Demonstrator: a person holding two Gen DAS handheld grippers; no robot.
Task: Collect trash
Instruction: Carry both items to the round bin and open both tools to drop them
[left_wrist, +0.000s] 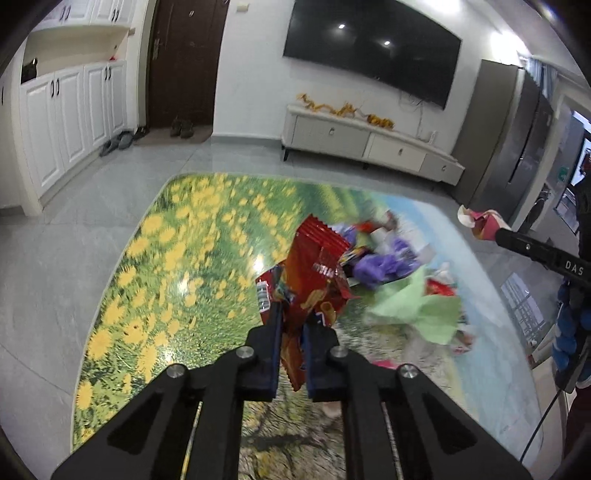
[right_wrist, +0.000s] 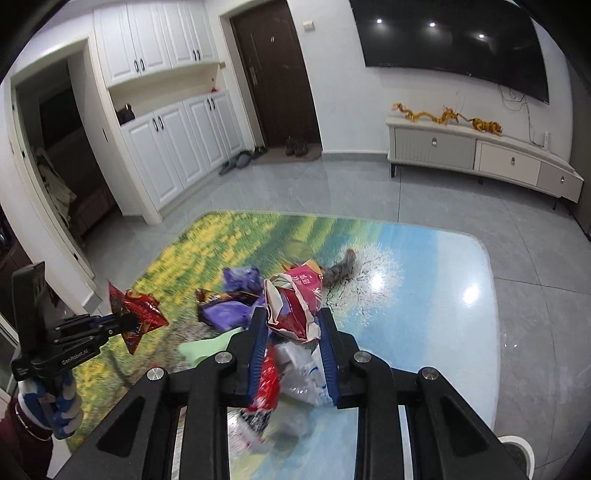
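Observation:
My left gripper (left_wrist: 293, 317) is shut on a red snack bag (left_wrist: 314, 266) and holds it above the table; it also shows at the left of the right wrist view (right_wrist: 127, 321), with the red snack bag (right_wrist: 138, 314) in it. My right gripper (right_wrist: 293, 317) is shut on a crumpled red and white wrapper (right_wrist: 295, 302); in the left wrist view this gripper (left_wrist: 496, 234) holds the wrapper (left_wrist: 478, 221) at the right. A pile of trash lies on the table: purple bags (left_wrist: 384, 264), green paper (left_wrist: 417, 310), a white plastic bag (right_wrist: 306, 373).
The table (left_wrist: 177, 258) has a glossy top printed with yellow flowers and sky. Beyond it are grey floor tiles, a white TV cabinet (left_wrist: 369, 144), a wall TV (left_wrist: 373, 48), a dark door (right_wrist: 273, 74), white cupboards (right_wrist: 177, 144) and shoes on the floor.

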